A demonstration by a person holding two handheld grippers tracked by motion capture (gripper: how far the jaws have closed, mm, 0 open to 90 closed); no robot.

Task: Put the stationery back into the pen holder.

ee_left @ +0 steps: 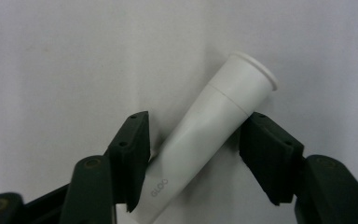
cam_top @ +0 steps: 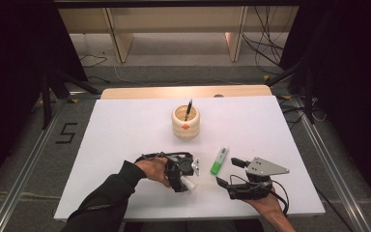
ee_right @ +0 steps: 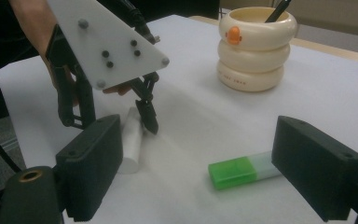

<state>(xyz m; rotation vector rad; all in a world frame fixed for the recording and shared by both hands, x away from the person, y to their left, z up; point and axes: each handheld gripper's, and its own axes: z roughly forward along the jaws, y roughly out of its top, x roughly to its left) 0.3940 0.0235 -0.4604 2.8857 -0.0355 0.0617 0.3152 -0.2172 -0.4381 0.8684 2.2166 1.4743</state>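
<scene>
A white glue tube [ee_left: 214,126] lies slantwise on the white table sheet. My left gripper [ee_left: 198,119] points down at it with a jaw pressed against each side. In the high view the tube [cam_top: 189,184] pokes out below the left gripper [cam_top: 186,176]. In the right gripper view the tube [ee_right: 131,140] lies under the left gripper's grey plate [ee_right: 107,42]. My right gripper [cam_top: 227,170] stands open near the front edge, with nothing between its jaws. A green and clear marker [cam_top: 219,161] lies just beyond it, ahead of the right gripper [ee_right: 198,135] in its own view.
A cream ringed holder [cam_top: 185,123] with an orange dot stands mid-table, and a black pen [cam_top: 189,108] stands in it. The white sheet [cam_top: 125,125] covers a wooden table. Cables and stand legs lie on the floor around it.
</scene>
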